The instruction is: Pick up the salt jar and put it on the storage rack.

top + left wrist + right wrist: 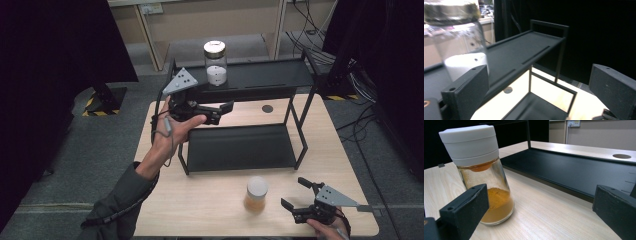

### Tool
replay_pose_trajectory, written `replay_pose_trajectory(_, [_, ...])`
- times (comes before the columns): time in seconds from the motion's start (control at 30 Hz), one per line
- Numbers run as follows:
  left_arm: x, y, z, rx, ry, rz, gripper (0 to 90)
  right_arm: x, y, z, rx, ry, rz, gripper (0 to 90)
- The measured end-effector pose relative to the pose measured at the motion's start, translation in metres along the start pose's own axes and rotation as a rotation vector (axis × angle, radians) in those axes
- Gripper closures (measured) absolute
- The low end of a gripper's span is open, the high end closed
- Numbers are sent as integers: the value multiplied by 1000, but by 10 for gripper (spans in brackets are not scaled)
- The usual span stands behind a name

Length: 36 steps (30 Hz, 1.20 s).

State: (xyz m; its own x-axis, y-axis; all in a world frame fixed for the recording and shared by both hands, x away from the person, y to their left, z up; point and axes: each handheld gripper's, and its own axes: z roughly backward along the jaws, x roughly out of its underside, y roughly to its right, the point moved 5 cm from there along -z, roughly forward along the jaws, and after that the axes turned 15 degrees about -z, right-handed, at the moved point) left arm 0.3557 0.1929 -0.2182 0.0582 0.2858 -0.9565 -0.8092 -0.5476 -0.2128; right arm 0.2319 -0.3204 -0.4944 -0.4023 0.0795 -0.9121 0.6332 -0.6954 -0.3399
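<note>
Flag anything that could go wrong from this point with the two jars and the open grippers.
The right gripper is open beside the orange-powder jar, which stands off-centre between its jaws; closing now might tip the jar. The left gripper, open, sits close to the white-powder jar on the rack's top shelf; a careless swing could knock it.

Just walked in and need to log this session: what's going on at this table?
A person works two handheld grippers around a black two-tier shelf. The left gripper hangs open near the top tier, where a glass jar of white powder stands. The right gripper is open on the table, aimed at a white-capped jar of orange powder. Neither holds anything.
</note>
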Motion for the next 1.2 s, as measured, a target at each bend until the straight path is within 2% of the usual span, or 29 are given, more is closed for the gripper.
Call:
replay_pose_trajectory(0.17, [13,11,3,30,12,-17,22,0,0,0,1,0,-1,9])
replay_pose_trajectory(0.4, [41,20,5,88,55,31,22,0,0,0,0,-1,1,9])
replay_pose_trajectory(0.57, [57,26,6,102,76,53,22,0,0,0,0,-2,1,9])
replay_pose_trajectory(0.67, [65,29,8,96,85,62,22,0,0,0,0,-3,1,9])
replay_pose_trajectory(0.77, [70,32,11,83,83,45,22,0,0,0,-1,-4,2,9])
replay_pose_trajectory(0.93, [85,35,13,88,86,59,22,0,0,0,0,-4,2,9])
replay_pose_trajectory(1.03, [95,38,13,76,72,52,22,0,0,0,1,-4,0,9])
replay_pose_trajectory(1.2, [114,40,11,77,63,81,22,0,0,0,-1,-4,3,9])
